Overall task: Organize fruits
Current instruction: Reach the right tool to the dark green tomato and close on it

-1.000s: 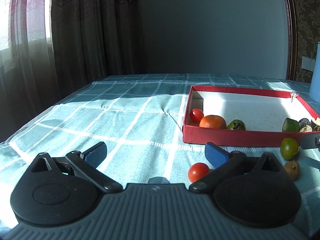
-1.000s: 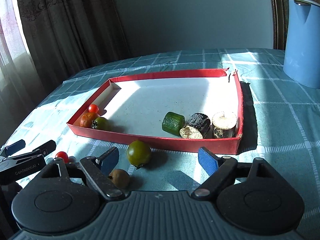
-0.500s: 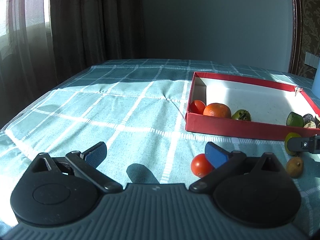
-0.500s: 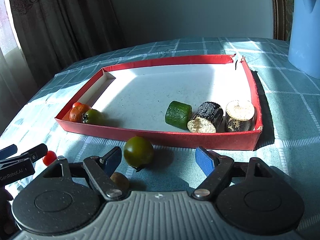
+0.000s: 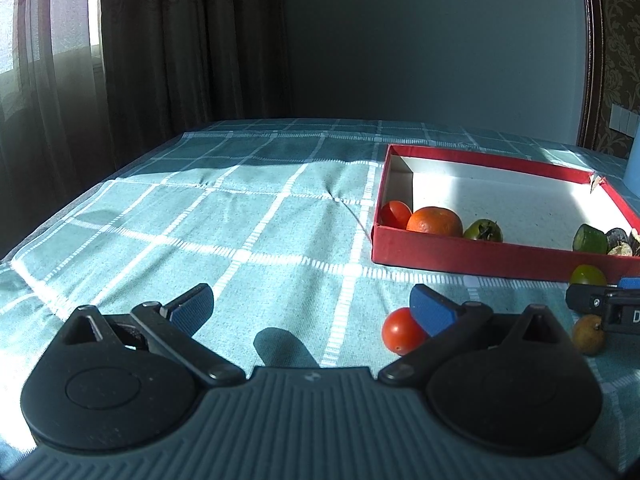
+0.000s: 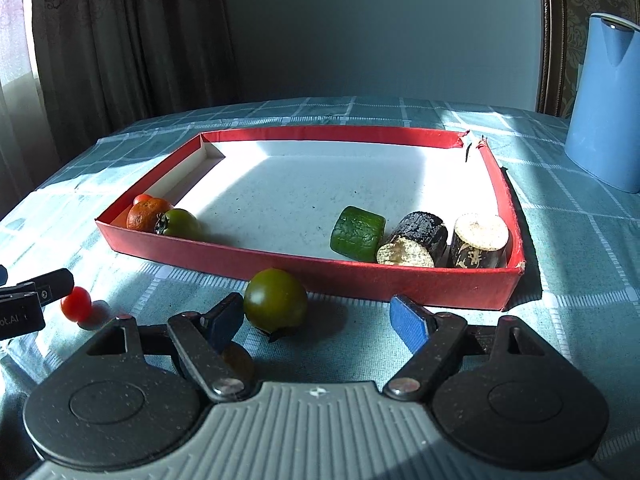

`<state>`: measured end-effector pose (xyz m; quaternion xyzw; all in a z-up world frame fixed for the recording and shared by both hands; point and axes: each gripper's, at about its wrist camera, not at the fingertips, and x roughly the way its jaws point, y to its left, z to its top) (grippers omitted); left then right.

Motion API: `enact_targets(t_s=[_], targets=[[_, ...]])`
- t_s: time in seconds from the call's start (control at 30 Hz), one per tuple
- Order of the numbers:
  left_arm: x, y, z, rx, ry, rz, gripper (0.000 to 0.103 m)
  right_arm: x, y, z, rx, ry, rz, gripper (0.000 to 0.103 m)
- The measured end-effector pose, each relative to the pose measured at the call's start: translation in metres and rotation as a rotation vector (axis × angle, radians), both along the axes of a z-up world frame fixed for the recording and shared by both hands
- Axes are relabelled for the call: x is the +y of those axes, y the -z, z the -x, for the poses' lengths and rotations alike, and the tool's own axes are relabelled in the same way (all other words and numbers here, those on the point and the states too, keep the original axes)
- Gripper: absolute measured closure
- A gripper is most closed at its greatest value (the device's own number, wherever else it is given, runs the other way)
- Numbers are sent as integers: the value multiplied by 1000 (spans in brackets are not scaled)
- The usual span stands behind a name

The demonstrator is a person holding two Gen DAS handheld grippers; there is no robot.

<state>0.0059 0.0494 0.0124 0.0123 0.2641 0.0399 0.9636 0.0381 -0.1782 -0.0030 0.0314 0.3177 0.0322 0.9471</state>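
Right gripper nearer green tomato; "ot.AI" readable.

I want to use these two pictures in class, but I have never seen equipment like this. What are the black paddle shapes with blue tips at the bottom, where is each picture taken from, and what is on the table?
There is no robot arm: a person holds a two-finger gripper in each hand, and a wide-angle camera on each looks forward along its fingers. One picture comes from the left gripper, the other from the right gripper. Both stand open and hold nothing.

On the checked tablecloth lies a shallow red box holding a small red tomato, an orange, a green fruit and three cut pieces. Outside it lie a red cherry tomato, a green tomato and a small brown fruit. A blue jug stands to the right.
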Motion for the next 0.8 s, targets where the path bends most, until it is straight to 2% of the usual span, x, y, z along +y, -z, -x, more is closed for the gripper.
enact_targets(t_s=[0.2, 0.27, 0.4, 0.57, 0.8], targets=[[0, 0, 0, 0, 0, 1, 0, 3, 0, 2, -12, -22, 11, 40], [0, 0, 0, 0, 0, 1, 0, 5, 1, 3, -14, -36, 10, 48], [0, 1, 0, 0, 1, 2, 0, 6, 0, 3, -19, -51, 7, 54], [0, 1, 0, 0, 1, 2, 0, 8, 0, 5, -24, -74, -9, 66], [1, 1, 0, 0, 1, 2, 0, 7, 0, 5, -26, -80, -22, 67]])
